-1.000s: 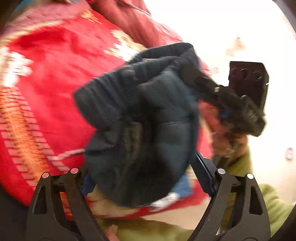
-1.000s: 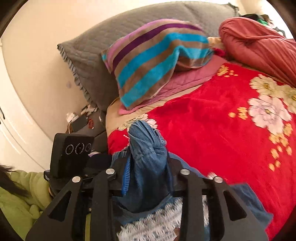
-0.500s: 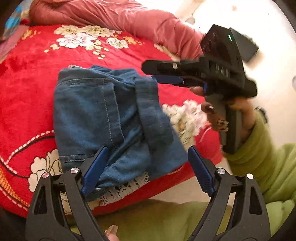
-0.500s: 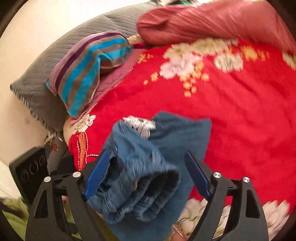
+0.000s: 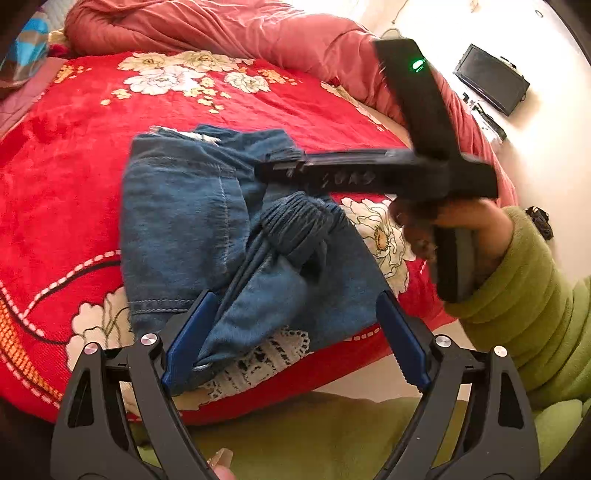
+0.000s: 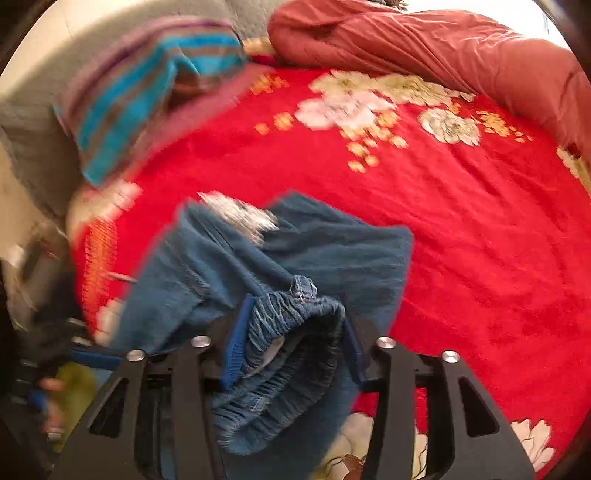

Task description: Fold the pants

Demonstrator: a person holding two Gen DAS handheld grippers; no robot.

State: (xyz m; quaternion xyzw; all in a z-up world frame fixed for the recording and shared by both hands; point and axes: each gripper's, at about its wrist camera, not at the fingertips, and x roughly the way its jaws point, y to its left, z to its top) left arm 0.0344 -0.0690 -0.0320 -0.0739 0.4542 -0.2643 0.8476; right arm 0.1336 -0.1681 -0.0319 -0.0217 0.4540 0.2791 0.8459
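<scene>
Denim pants point(image 5: 192, 218) on red blanket point(image 5: 55, 184); right hand-held gripper point(image 6: 291, 332) clenches waistband, left hand-held gripper point(image 5: 291, 332) spread wide.

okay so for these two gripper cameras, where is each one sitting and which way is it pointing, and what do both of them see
Left wrist: rides the left gripper at the bed's near edge, looking across the pants toward the rolled quilt; shows the right gripper and green sleeve.
Right wrist: rides the right gripper, facing the striped pillow; its fingers flank the elastic waistband.
Shared: pants, red floral blanket, quilt.
</scene>
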